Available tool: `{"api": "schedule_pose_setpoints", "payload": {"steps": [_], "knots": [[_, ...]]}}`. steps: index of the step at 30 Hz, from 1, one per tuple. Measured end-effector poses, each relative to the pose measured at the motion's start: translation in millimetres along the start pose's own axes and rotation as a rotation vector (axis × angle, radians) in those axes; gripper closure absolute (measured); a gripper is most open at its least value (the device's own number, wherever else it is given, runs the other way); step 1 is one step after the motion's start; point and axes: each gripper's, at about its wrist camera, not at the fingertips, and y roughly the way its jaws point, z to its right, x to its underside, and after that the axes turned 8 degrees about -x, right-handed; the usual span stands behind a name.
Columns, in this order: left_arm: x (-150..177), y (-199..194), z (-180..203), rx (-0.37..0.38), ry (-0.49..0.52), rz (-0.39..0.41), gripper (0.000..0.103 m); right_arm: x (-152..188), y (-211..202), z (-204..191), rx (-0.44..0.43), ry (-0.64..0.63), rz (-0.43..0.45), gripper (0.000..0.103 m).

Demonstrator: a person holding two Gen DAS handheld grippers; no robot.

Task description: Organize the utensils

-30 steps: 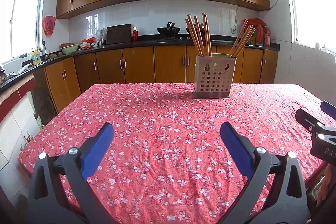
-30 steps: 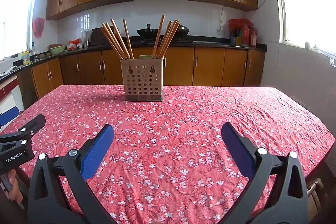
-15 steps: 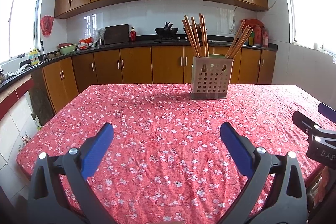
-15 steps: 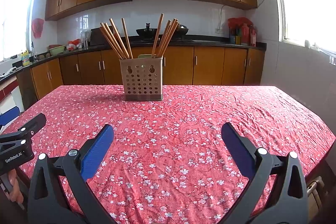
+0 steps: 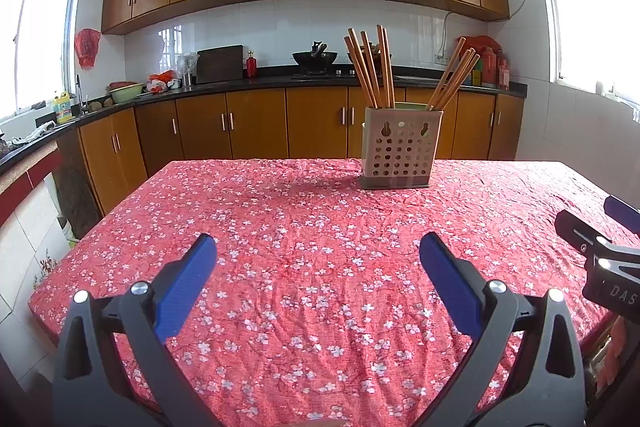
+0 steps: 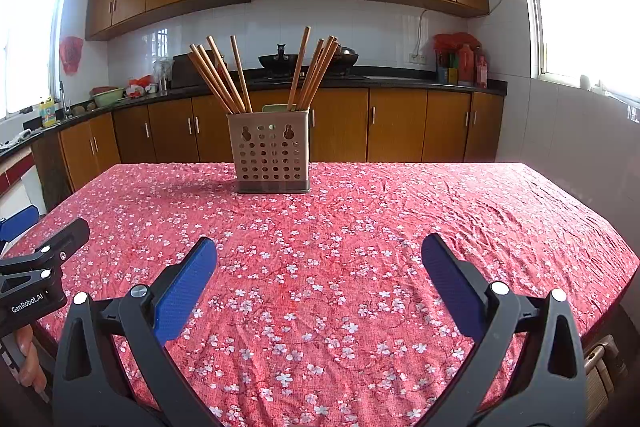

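My left gripper (image 5: 318, 259) was a black plastic frame with two arms that spread in a V, each ending in a flat blue pad (image 5: 185, 283) with a fine dotted texture. Round silver screws (image 5: 139, 288) sat at the joints, and triangular cut-outs lightened each arm. My right gripper (image 6: 319, 261) was built the same way: black frame, blue fingers (image 6: 450, 283), silver screw heads. Seen from the side in the left camera, its black body bore the white letters "DAS" and small silver screws. The left one's side, seen from the right camera, read "GenRobot.AI" in white on black.
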Motion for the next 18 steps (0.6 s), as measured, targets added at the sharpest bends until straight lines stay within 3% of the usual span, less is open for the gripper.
{"api": "schedule_pose_setpoints", "payload": {"steps": [18], "knots": [[-0.6,0.4,-0.3,0.002,0.001,-0.001,0.004,-0.5,0.9,0.1,0.0,0.005,-0.004,0.002]]}}
